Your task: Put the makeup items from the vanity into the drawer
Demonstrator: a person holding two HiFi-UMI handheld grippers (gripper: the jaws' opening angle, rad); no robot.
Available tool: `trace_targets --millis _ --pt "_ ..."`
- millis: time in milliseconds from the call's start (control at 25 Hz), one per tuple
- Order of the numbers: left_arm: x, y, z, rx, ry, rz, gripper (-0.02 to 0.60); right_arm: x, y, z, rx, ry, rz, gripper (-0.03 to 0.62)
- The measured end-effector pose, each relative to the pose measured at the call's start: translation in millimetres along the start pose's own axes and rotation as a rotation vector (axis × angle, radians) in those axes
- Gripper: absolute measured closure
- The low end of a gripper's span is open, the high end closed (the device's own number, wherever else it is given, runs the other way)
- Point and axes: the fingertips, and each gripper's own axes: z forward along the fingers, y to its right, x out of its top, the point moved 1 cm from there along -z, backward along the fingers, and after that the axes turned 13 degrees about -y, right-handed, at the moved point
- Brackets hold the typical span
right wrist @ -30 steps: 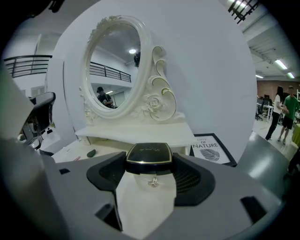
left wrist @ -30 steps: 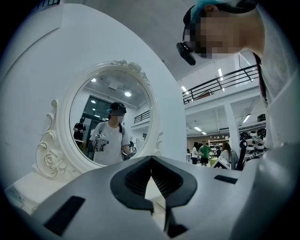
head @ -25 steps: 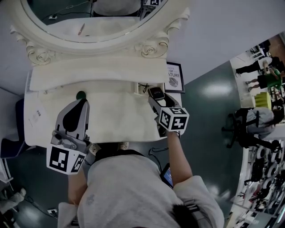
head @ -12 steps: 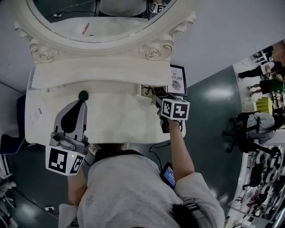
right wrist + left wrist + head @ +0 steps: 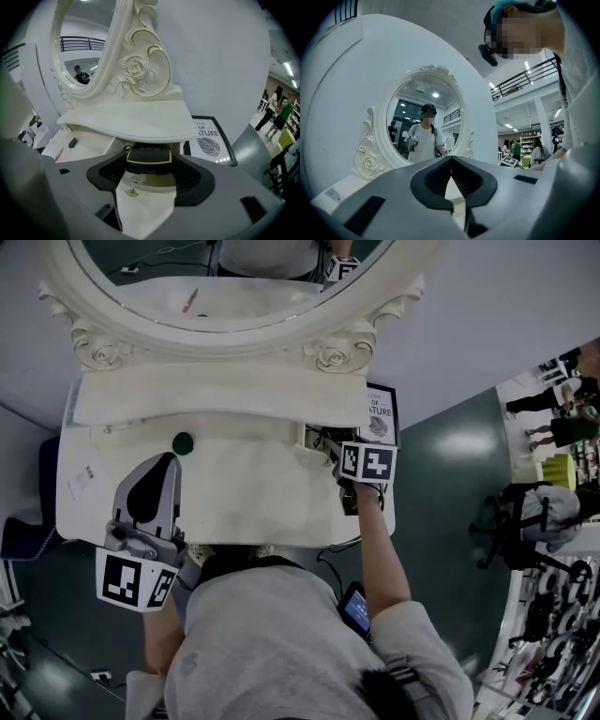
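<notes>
My right gripper (image 5: 334,446) is shut on a flat black compact with a gold rim (image 5: 149,158). It holds the compact at the small open drawer (image 5: 302,433) under the vanity's shelf (image 5: 126,123), at the back right. A small dark green item (image 5: 182,442) lies on the white vanity top (image 5: 244,493), also in the right gripper view as a dark green item (image 5: 71,142) beside a pink pencil (image 5: 58,153). My left gripper (image 5: 167,465) hovers over the vanity's front left, just short of the green item. Its jaws meet at the tips (image 5: 451,162) with nothing between them.
The oval mirror in its carved white frame (image 5: 337,354) stands at the back of the vanity. A framed leaf print (image 5: 379,413) leans on the wall right of the drawer. The vanity's right edge drops to a dark floor. People stand far off to the right.
My right gripper has carried the compact away from me to the drawer opening under the shelf. The left gripper has stayed about where it was.
</notes>
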Motion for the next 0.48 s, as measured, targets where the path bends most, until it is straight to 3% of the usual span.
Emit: trace_targets --millis 480 --pt "-2 -17 -8 0.036 -0.005 -0.007 0.566 8 -3 17 -0.086 -0.031 -0.07 0.289"
